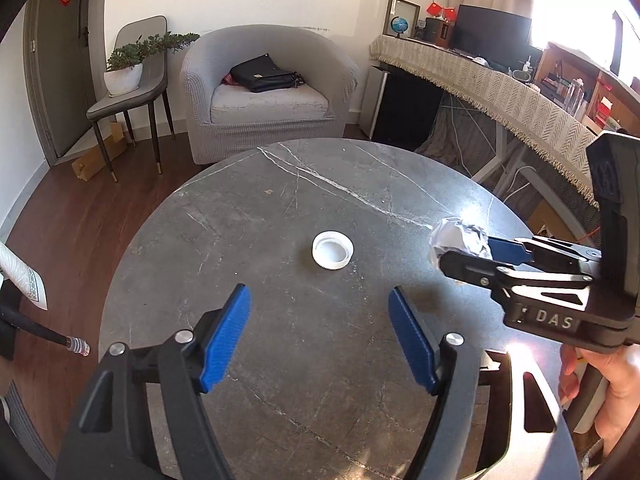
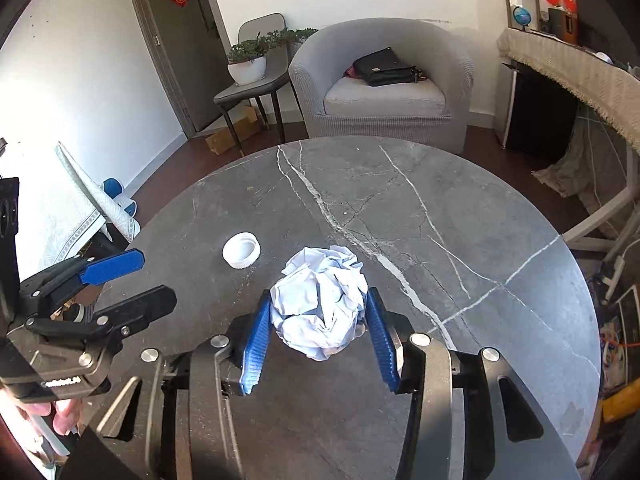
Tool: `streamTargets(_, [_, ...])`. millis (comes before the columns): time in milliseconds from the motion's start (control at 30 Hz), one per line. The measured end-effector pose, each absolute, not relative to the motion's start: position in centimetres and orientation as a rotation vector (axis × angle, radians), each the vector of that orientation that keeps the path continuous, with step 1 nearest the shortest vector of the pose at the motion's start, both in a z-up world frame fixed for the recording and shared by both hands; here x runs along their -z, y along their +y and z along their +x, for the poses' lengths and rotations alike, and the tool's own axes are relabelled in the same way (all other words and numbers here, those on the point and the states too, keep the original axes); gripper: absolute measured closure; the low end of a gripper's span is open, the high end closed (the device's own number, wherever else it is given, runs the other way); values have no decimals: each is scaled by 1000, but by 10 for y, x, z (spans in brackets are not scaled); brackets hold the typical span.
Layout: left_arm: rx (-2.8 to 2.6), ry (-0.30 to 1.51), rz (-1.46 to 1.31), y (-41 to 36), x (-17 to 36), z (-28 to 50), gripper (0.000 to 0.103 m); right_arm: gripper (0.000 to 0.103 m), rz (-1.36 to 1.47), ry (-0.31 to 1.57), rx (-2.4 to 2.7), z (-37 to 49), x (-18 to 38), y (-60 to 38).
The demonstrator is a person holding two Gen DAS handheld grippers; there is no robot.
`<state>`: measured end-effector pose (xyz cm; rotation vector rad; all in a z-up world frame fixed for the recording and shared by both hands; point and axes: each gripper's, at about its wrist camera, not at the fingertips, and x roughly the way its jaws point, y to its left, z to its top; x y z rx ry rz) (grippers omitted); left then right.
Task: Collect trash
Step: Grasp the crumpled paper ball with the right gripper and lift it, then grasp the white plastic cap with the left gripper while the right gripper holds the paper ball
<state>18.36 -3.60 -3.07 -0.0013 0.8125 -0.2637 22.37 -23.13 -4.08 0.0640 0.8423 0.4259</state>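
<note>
A crumpled white paper ball (image 2: 320, 308) lies on the round dark marble table (image 2: 460, 200). My right gripper (image 2: 319, 294) has its blue pads against both sides of the ball. In the left wrist view, that gripper (image 1: 466, 250) comes in from the right, with the paper ball (image 1: 456, 236) at its tips. A white plastic bottle cap (image 1: 333, 250) lies open side up near the table's middle. My left gripper (image 1: 319, 292) is open just short of the cap, with nothing between its fingers. The right wrist view shows the cap (image 2: 241, 250) to the right of the left gripper (image 2: 156, 276).
Beyond the table stands a grey armchair (image 1: 268, 92) with a black bag (image 1: 262, 74) on its seat. A chair bearing a potted plant (image 1: 124, 76) is at the back left. A cloth-covered desk (image 1: 500, 84) runs along the right. A hand (image 1: 612, 380) holds the right gripper.
</note>
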Motion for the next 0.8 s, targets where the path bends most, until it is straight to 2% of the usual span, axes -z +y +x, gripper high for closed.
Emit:
streamTargets(67, [269,811,37,-42,31,191,32,56,90,833,-424,212,38,-242])
streamTargets(233, [294,861,48,-48,34,214,43,56,80,802,-431,195,30,-256])
streamTargets(433, [286,910,188,-70,43,233,44,56,132,782,-474,187,22,-261])
streamTargets(567, [286,938,179,-74,50,245,45,56,143,778,-488,187,21,-261])
streamTargets(633, [284,955,203,-80,57,250,55,56,162,787,-493,188,24,-263])
streamTargets(800, [293,958,184,-83,62,257,64,56,155,792,-482,190,25,-265])
